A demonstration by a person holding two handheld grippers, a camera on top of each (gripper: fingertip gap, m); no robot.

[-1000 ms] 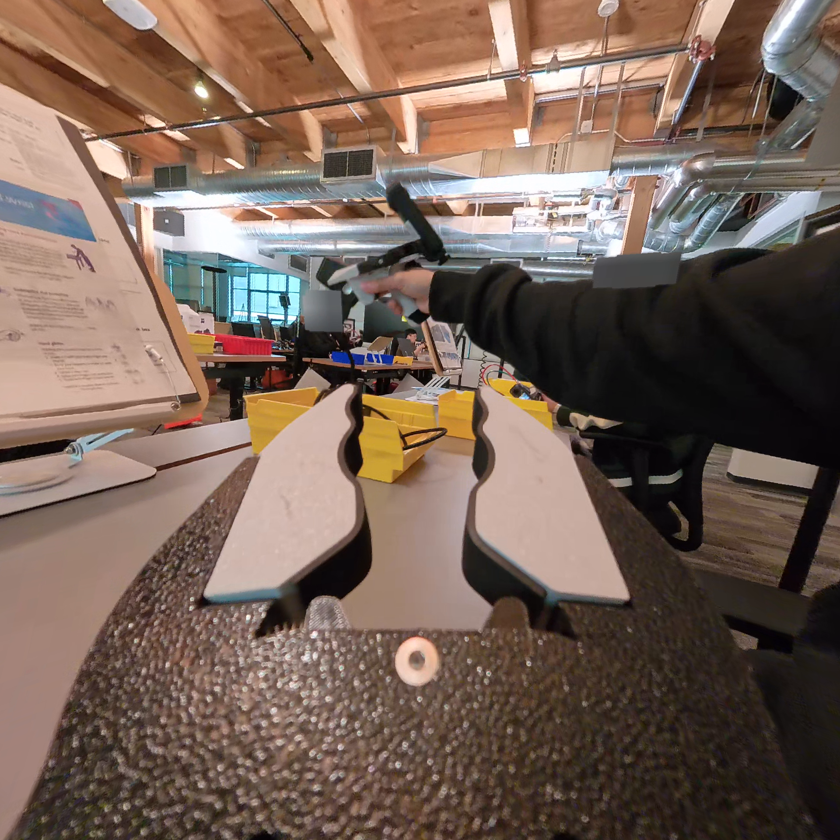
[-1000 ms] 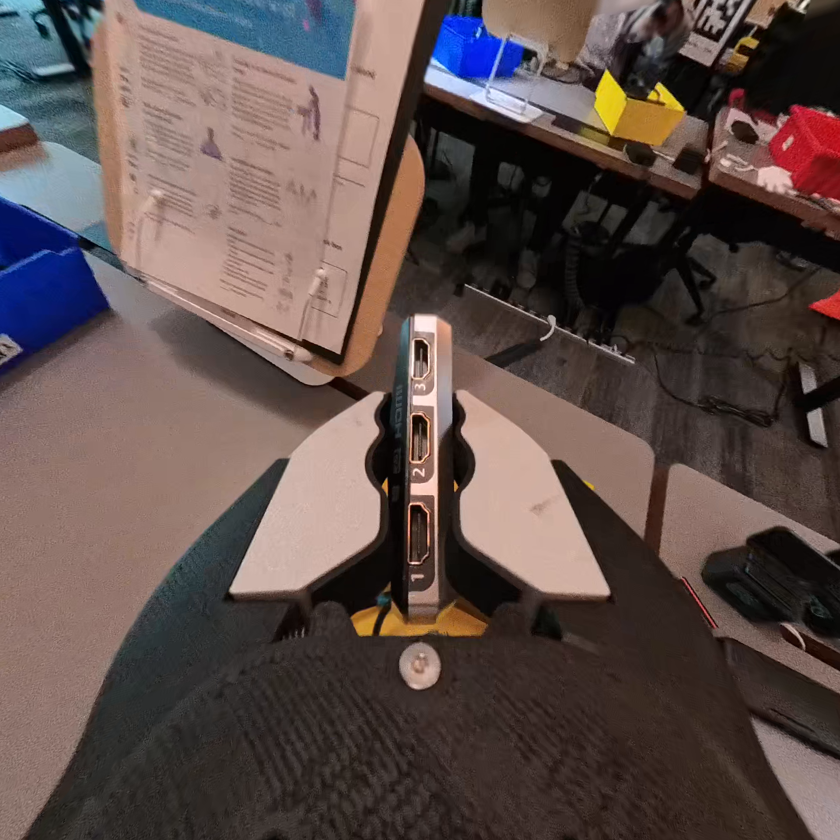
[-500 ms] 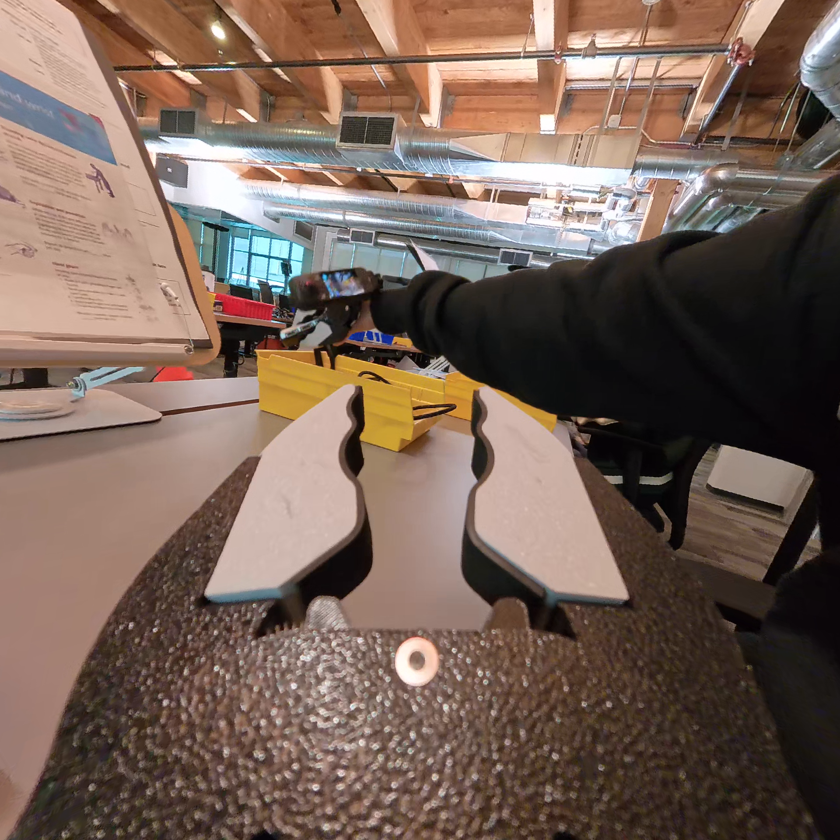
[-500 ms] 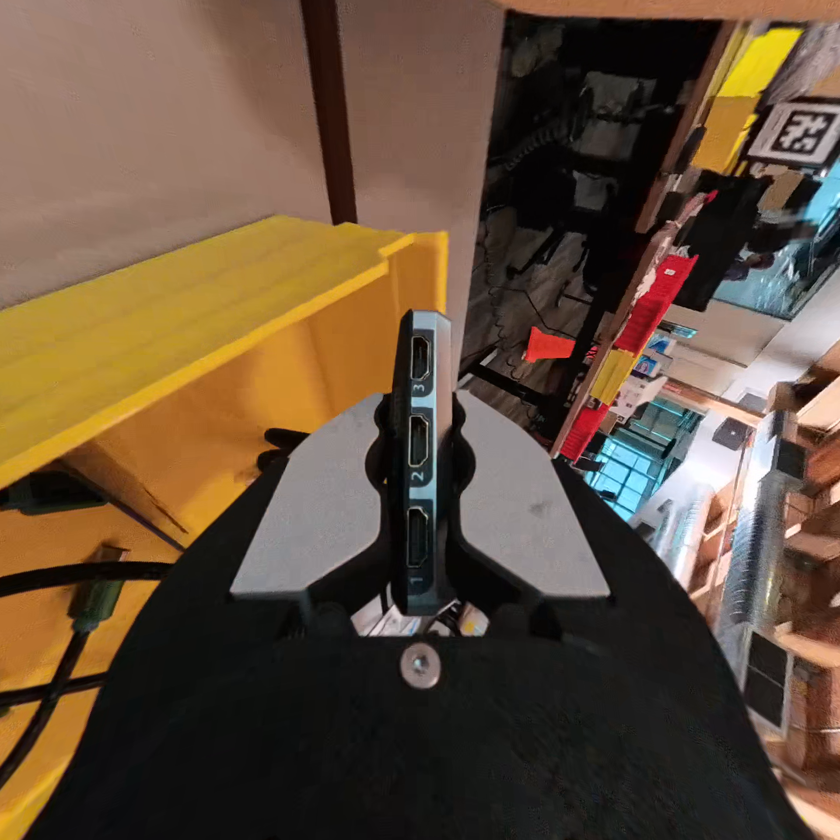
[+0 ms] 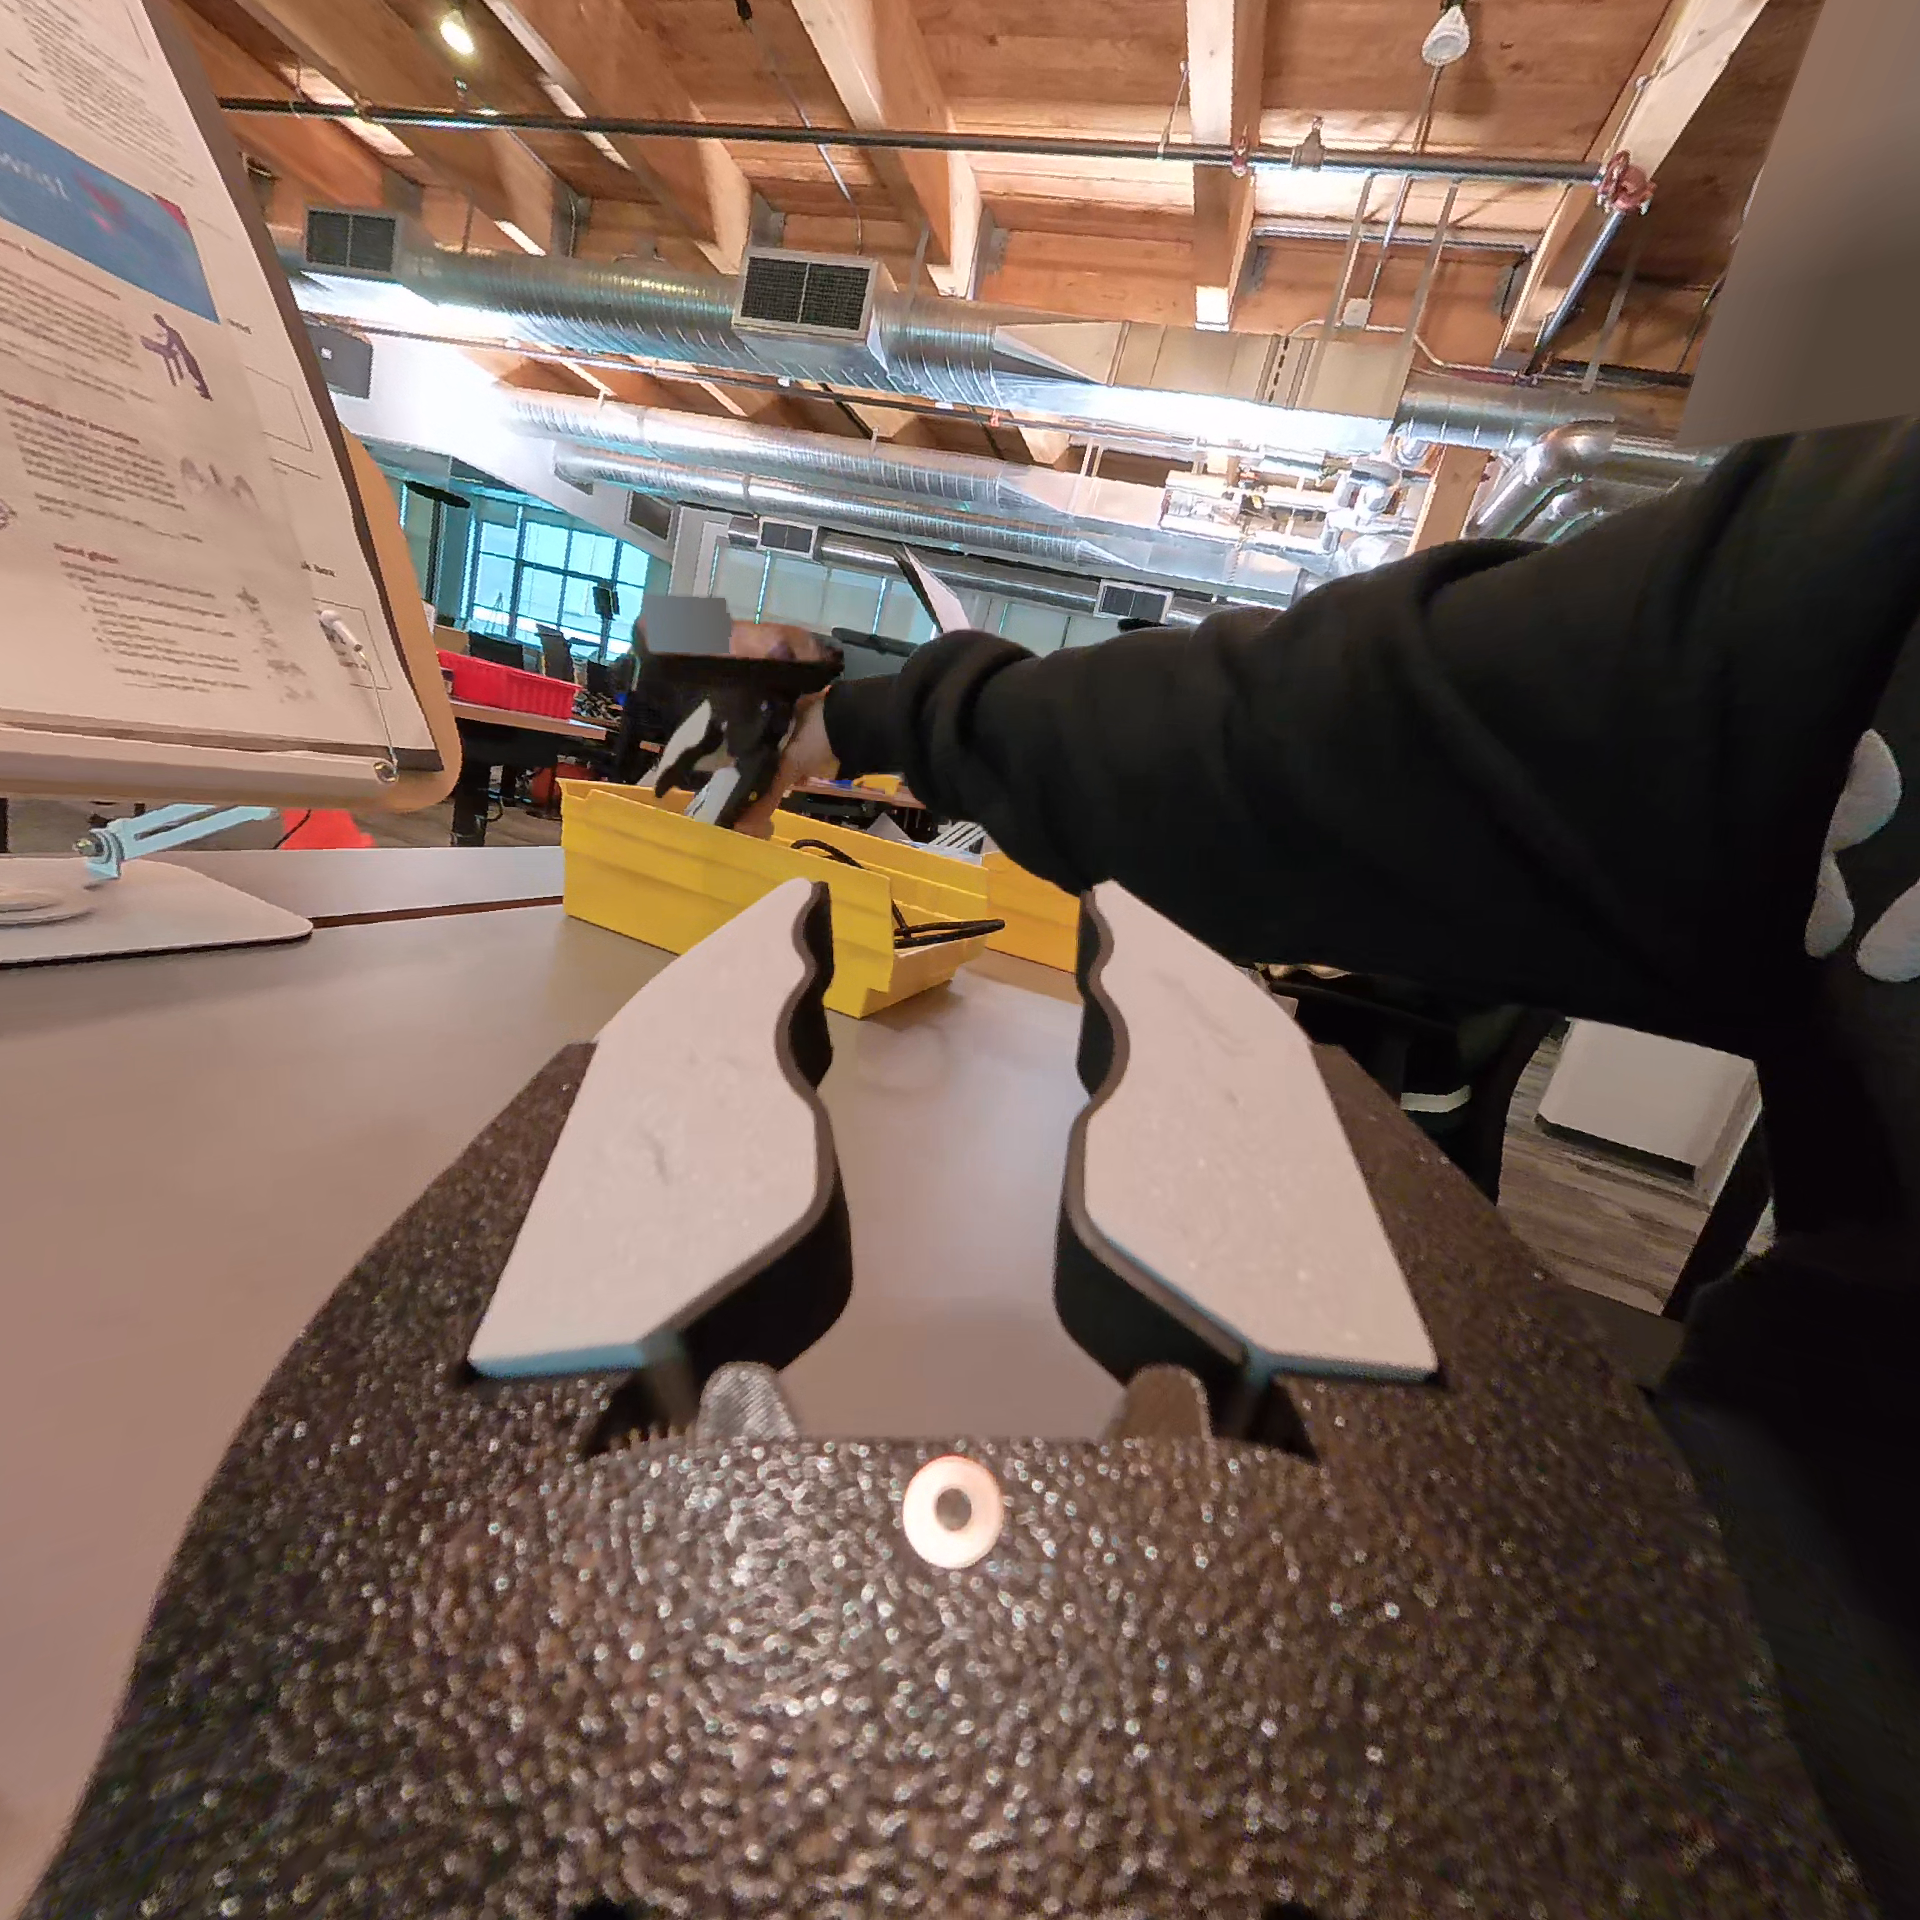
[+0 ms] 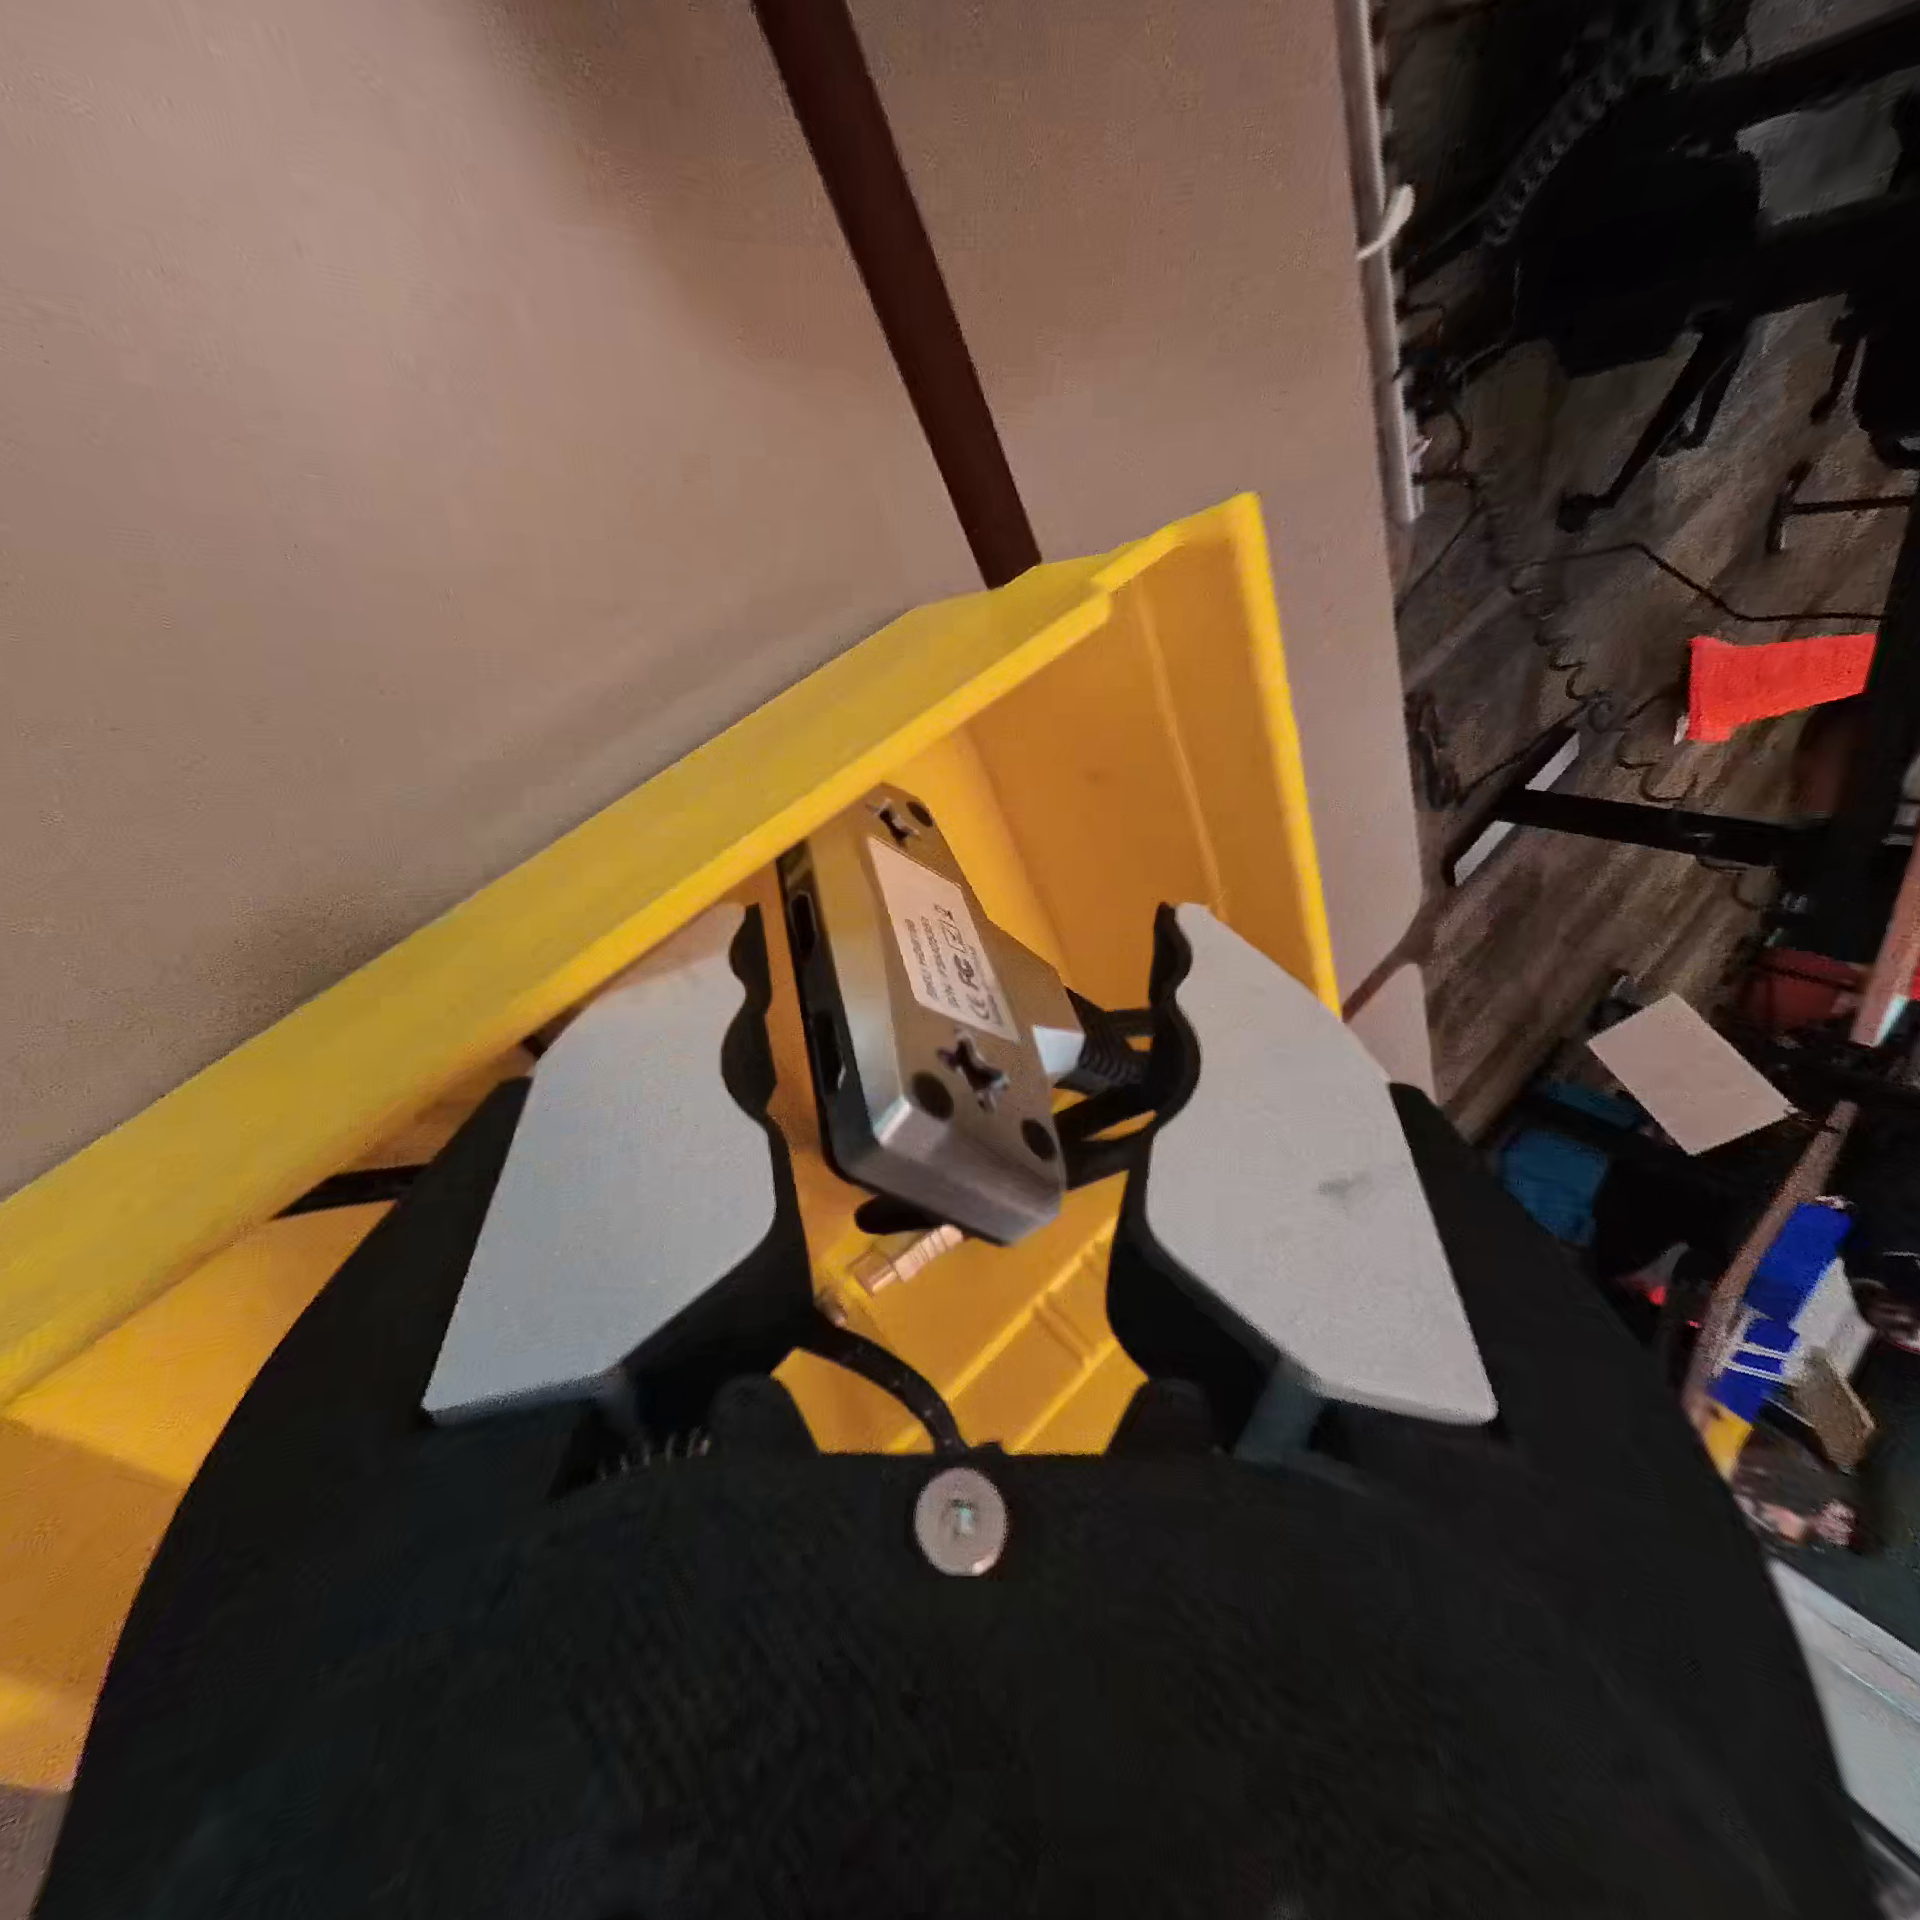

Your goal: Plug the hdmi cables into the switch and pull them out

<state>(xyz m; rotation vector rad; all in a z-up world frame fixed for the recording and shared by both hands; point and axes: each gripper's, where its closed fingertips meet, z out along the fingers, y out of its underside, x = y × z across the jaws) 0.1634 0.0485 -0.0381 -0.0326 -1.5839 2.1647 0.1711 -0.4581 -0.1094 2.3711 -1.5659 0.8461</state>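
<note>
My right gripper (image 6: 958,920) is open over the inside of a yellow bin (image 6: 623,883). The silver HDMI switch (image 6: 935,1029) lies tilted in the bin between the spread fingers, label side up, free of both pads. A black cable (image 6: 894,1382) and a gold plug (image 6: 904,1262) lie under it. My left gripper (image 5: 948,904) is open and empty, low over the table, and faces the same bin (image 5: 675,883). In the left wrist view the right gripper (image 5: 717,769) dips into the bin, held by a black-sleeved arm (image 5: 1351,779). A black cable (image 5: 935,930) hangs over the bin's front.
A document stand with a printed sheet (image 5: 156,468) and its flat base (image 5: 125,914) stand on the left of the grey table (image 5: 260,1091). A second yellow bin (image 5: 1029,904) sits behind the first. The table's right edge drops to the floor (image 6: 1558,623).
The right gripper came down into the yellow bin, opened and let go of the switch, which now lies tilted in the bin. The left gripper stayed open.
</note>
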